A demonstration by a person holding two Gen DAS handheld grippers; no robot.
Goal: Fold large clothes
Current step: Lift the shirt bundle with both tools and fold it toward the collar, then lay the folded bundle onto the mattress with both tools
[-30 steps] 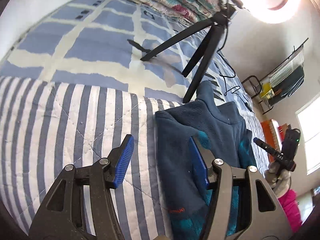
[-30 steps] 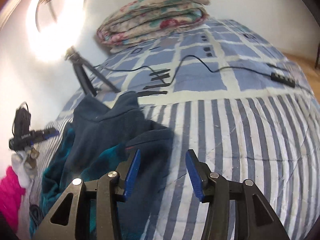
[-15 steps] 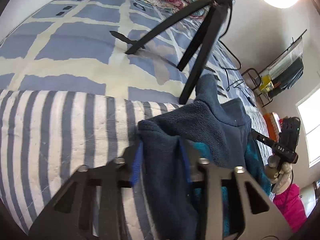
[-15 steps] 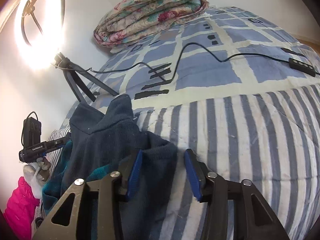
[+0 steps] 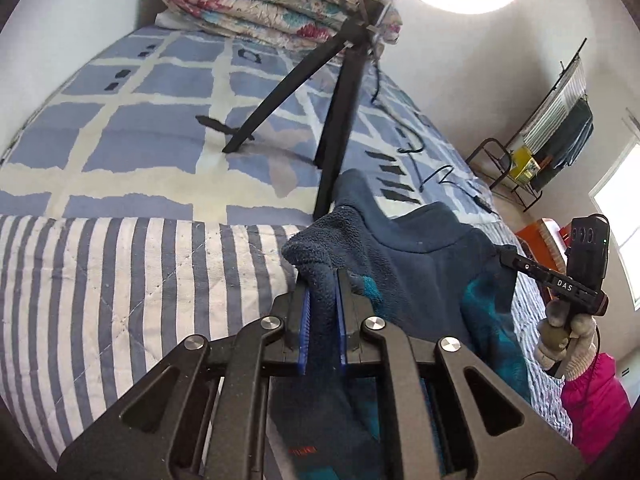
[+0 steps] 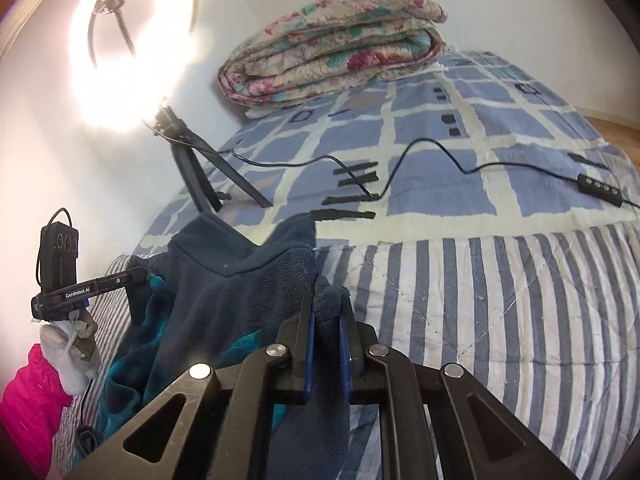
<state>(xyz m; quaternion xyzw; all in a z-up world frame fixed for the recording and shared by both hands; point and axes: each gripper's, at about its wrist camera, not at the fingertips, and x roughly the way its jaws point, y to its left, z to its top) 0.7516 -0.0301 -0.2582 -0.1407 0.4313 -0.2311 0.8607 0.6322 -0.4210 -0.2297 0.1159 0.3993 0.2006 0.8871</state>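
Note:
A dark navy fleece garment with a teal lining (image 5: 416,264) lies bunched on the striped quilt (image 5: 120,292) of the bed. My left gripper (image 5: 322,280) is shut on one raised corner of the fleece. My right gripper (image 6: 328,304) is shut on the opposite corner of the same fleece (image 6: 240,280). The fleece hangs between both grippers, lifted a little off the bed. The other gripper shows at the side of each view: the right one in the left wrist view (image 5: 560,284), the left one in the right wrist view (image 6: 72,292).
A ring light on a black tripod (image 5: 344,80) stands on the blue checked bedspread (image 5: 160,120) just behind the fleece. Its cable and remote (image 6: 600,188) trail across the bed. A folded floral quilt (image 6: 336,40) lies at the head. A pink garment (image 6: 28,400) lies beside the bed.
Both grippers moved forward onto the fleece corners and closed on them. The fleece corners are now pinched and lifted.

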